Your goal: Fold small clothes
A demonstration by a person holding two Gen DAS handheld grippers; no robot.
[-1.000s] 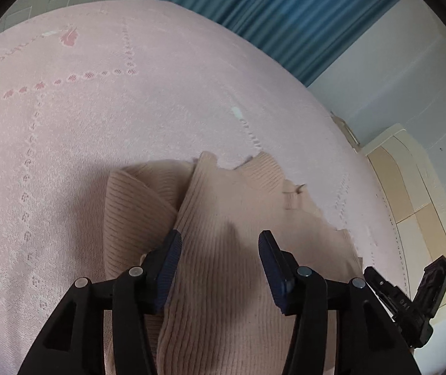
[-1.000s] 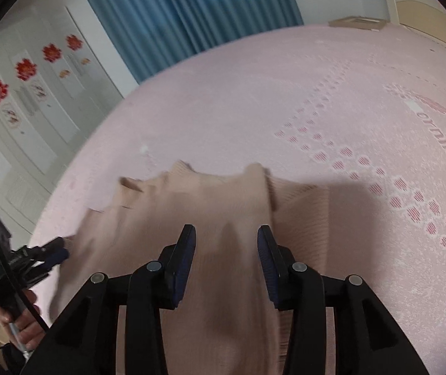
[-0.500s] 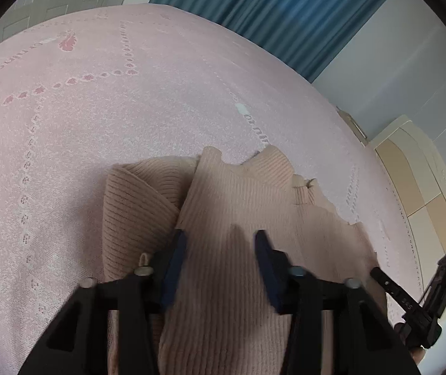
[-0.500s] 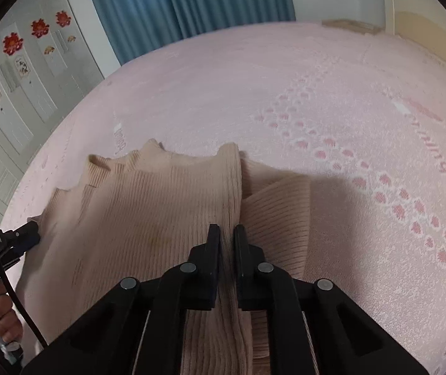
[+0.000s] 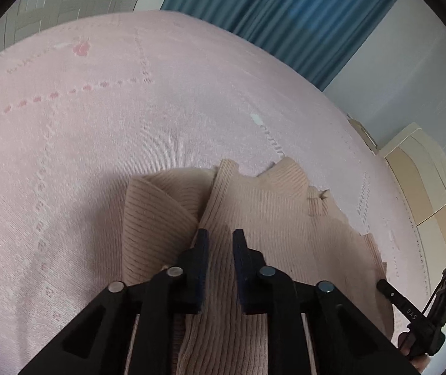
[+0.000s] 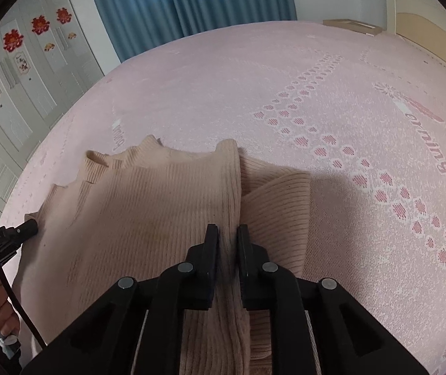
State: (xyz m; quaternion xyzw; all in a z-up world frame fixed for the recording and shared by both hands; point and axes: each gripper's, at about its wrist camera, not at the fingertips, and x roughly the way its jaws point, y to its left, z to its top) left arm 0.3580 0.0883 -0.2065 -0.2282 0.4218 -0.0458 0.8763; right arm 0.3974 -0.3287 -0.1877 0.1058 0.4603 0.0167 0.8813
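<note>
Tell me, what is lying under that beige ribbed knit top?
Under the beige ribbed knit top a folded part of the same garment shows, and beneath both the pink patterned bedspread. Anything else under the knit is covered.

Sweater (image 5: 273,218) on bedspread (image 5: 129,131), curtain (image 5: 285,9) behind

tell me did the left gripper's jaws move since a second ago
Yes. The left gripper has narrowed its jaws: they stood wide apart over the beige sweater, and now only a slim strip of ribbed knit shows between them.
</note>
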